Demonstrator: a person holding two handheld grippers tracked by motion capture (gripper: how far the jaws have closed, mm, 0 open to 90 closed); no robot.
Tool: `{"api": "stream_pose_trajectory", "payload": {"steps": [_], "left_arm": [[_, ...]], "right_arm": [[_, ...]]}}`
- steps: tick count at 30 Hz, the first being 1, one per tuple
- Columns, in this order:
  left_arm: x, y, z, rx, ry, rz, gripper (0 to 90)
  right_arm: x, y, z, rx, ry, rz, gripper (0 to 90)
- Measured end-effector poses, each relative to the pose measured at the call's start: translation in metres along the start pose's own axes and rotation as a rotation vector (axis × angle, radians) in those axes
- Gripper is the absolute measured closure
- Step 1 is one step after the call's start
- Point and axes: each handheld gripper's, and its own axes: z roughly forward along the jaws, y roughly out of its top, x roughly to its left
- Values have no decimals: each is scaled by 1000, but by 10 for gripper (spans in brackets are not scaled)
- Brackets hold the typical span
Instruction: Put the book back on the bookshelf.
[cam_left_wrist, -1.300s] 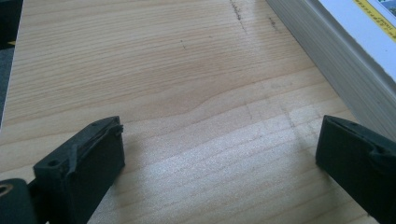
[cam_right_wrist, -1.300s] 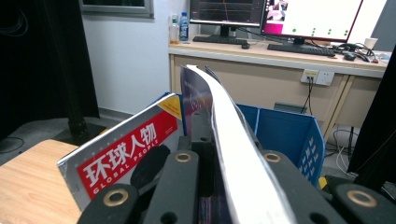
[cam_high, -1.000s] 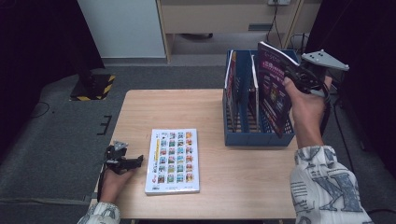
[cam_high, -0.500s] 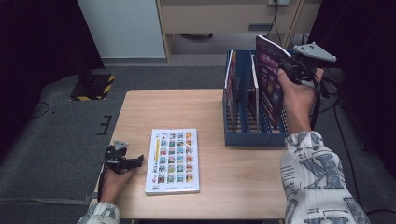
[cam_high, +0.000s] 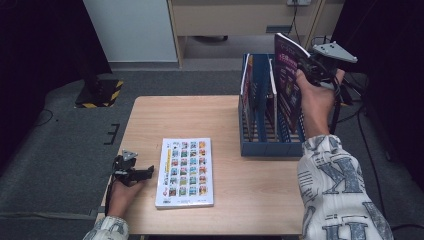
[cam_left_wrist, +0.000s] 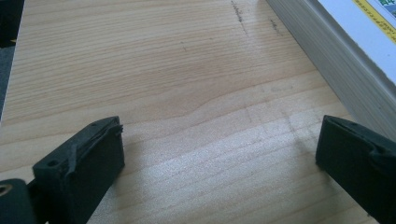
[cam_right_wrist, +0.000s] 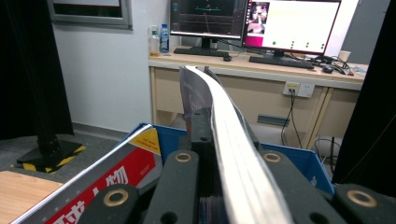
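Right gripper (cam_high: 305, 67): clamped hard on the upper edge of a purple book (cam_high: 287, 82), jaws pinched flat against both covers, as the right gripper view shows along the curved page block (cam_right_wrist: 233, 154). Held upright and edge-on, probably so the spine can drop straight down into a slot. Poised over the right-hand compartment of the blue file rack (cam_high: 270, 147), lower part already between the dividers, apparently not yet seated on the floor of the rack. Gripped near the top, likely to keep the jaws clear of the rack walls during lowering. Just beside it in the rack, a red-covered book (cam_right_wrist: 93, 186), upright, one slot further left, with another thin volume (cam_high: 246, 82) at the rack's left wall.

Left gripper (cam_high: 131, 171): spread wide, nothing between the jaws, resting low at the near left corner of the wooden table (cam_high: 175, 115). Parked just beside the picture-grid book (cam_high: 185, 172), which lies flat, cover up, well apart from the rack; seemingly waiting as the next one to be picked up.
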Motion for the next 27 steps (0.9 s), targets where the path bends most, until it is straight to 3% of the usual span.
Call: {"api": "stream_pose_trajectory", "payload": {"steps": [18,27], "left_arm": [[0,1,1,0,1,-3,1],[-1,3,3,1,2,-5,0]], "right_arm": [[0,0,16,-7,-30,18,840],[-5,-8,24,-14,-47,24,840]]}}
